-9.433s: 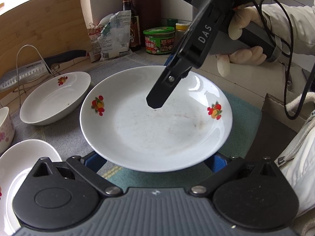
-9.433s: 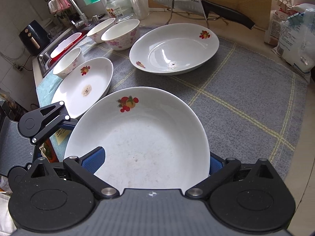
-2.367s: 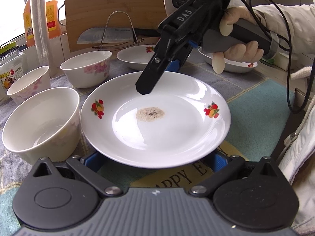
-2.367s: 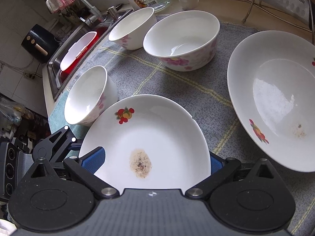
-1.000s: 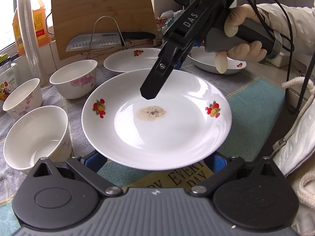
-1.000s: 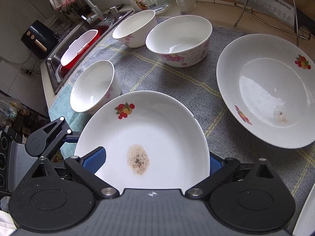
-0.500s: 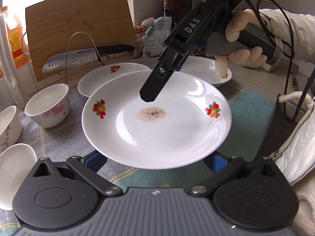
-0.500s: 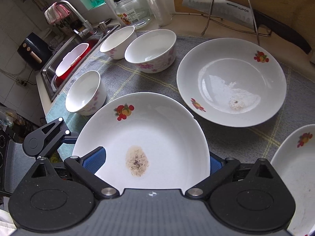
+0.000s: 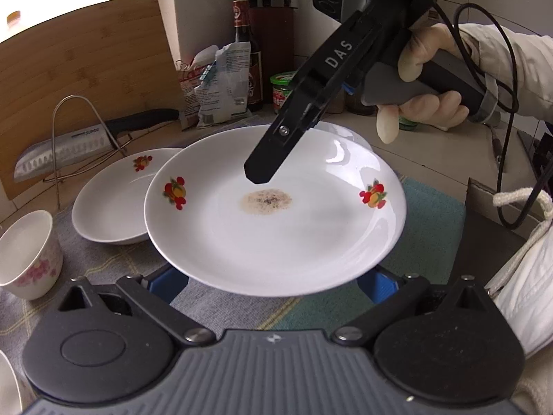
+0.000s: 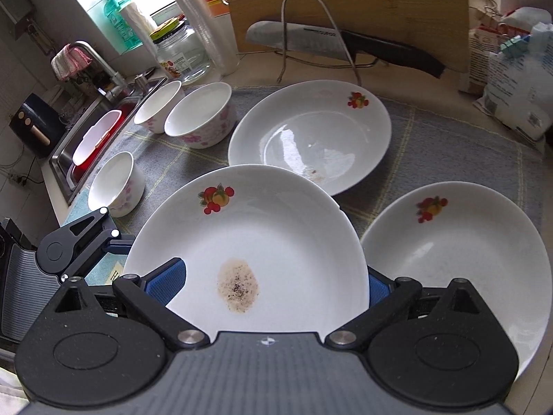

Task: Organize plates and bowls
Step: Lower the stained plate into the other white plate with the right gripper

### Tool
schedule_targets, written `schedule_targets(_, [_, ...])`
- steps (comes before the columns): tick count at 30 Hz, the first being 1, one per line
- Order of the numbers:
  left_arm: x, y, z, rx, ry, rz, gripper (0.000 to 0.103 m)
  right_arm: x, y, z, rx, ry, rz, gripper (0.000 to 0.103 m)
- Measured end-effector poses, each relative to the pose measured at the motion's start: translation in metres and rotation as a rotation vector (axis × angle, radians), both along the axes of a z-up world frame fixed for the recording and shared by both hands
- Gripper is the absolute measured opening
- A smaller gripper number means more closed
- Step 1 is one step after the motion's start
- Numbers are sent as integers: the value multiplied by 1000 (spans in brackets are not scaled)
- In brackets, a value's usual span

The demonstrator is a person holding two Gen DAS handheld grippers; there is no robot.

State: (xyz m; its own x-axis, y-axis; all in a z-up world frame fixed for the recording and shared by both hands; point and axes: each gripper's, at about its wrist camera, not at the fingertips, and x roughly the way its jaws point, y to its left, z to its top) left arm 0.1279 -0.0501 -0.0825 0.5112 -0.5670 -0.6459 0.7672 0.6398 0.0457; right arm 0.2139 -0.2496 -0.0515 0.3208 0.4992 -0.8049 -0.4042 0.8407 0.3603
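A white plate (image 9: 276, 235) with fruit decals and a brown stain in its middle is held in the air between both grippers. My left gripper (image 9: 273, 283) is shut on its near rim, blue pads at either side. My right gripper (image 10: 269, 283) is shut on the opposite rim, and one black finger (image 9: 276, 148) reaches over the plate. The same plate (image 10: 276, 235) hangs above the grey mat (image 10: 466, 131), between a deep plate (image 10: 311, 138) behind it and another plate (image 10: 449, 259) at its right. Three flowered bowls (image 10: 197, 117) stand to the left.
A knife (image 10: 311, 39) lies on a wire rack in front of a wooden board (image 10: 345, 0). The sink (image 10: 93, 135) with a red basin is at far left. Bags (image 10: 515, 79), jars and bottles line the back. A gloved hand (image 9: 421, 79) holds the right gripper.
The stained plate has travelled rightwards along the counter in both grippers. The bowls have slid off to the left, and the plate on the right has come fully into view.
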Motion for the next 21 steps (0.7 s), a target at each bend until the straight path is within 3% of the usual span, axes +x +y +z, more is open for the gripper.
schedule_targets(21, [40, -77, -16, 1, 32, -97, 102, 11, -86, -13, -19, 5, -139, 103])
